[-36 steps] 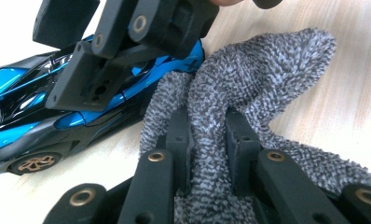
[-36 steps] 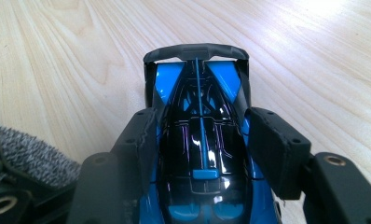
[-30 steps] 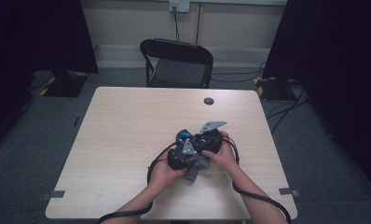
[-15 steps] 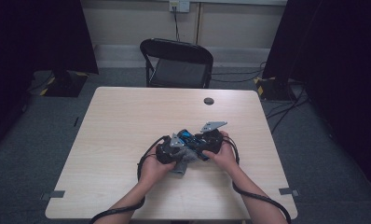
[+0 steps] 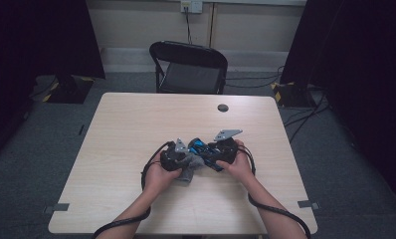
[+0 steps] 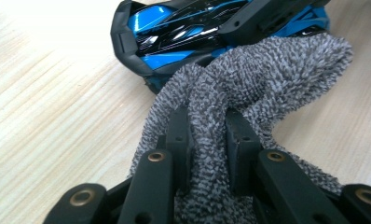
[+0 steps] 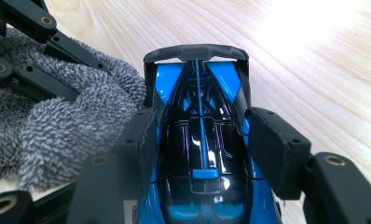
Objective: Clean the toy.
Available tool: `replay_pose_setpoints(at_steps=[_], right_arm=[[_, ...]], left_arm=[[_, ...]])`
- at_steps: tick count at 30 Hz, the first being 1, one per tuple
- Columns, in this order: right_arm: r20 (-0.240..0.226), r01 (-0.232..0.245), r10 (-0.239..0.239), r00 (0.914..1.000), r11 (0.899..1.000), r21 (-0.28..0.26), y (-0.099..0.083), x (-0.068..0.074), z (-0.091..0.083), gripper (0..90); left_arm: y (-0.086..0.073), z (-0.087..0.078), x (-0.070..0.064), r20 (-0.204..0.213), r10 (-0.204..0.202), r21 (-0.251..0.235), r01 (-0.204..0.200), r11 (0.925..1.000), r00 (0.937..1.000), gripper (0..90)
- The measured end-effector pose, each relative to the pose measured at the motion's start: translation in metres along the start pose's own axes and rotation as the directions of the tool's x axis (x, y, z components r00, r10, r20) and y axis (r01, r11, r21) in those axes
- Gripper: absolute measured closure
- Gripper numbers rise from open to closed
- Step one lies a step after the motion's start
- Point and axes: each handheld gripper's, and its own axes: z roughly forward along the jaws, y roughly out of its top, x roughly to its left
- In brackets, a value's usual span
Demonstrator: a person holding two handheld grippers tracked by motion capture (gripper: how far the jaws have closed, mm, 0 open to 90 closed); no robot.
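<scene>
Toy car (image 7: pixel 202 154): rigid, glossy, probably slippery; right gripper (image 7: pixel 200 140) clamps its flanks. Grey cloth (image 6: pixel 249 93): soft, light; bunched fold pinched between left gripper (image 6: pixel 207 140) jaws.

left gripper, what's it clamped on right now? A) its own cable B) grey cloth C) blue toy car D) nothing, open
B: in the left gripper view the left gripper has its fingers pinched on a fold of the grey cloth, while the blue toy car sits between the right gripper fingers.
</scene>
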Motion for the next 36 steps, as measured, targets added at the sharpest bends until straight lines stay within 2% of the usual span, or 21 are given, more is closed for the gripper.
replay_pose_setpoints(at_steps=[15, 19, 26, 28, 30, 36], right_arm=[[-0.006, -0.001, 0.001, 1.0, 1.0, -0.003, -0.001, -0.001, -0.001, 43.2], [-0.006, -0.002, 0.002, 1.0, 1.0, -0.001, -0.001, -0.001, -0.001, 43.2], [-0.006, -0.001, 0.001, 1.0, 1.0, -0.001, -0.001, -0.001, -0.001, 43.2], [-0.006, -0.001, 0.001, 1.0, 1.0, -0.003, -0.001, -0.001, -0.001, 43.2], [-0.006, -0.002, 0.002, 1.0, 1.0, -0.004, -0.002, -0.001, -0.001, 43.1], [-0.008, -0.003, 0.003, 1.0, 1.0, -0.002, -0.001, -0.001, -0.001, 43.1]], left_arm=[[-0.007, -0.006, 0.024, -0.051, -0.056, 0.013, 0.057, 0.9983, 0.9971, 74.6], [-0.007, -0.007, 0.028, -0.062, -0.058, 0.022, 0.059, 0.998, 0.9964, 74.5], [-0.008, -0.009, 0.037, -0.094, -0.08, 0.024, 0.083, 0.9963, 0.9923, 74.6], [-0.01, -0.012, 0.041, -0.116, -0.1, 0.006, 0.102, 0.9948, 0.9882, 74.6], [-0.013, -0.015, 0.043, -0.115, -0.117, -0.003, 0.117, 0.9931, 0.9865, 74.7], [-0.013, -0.031, 0.037, -0.099, -0.099, -0.035, 0.096, 0.9948, 0.9902, 74.7]])
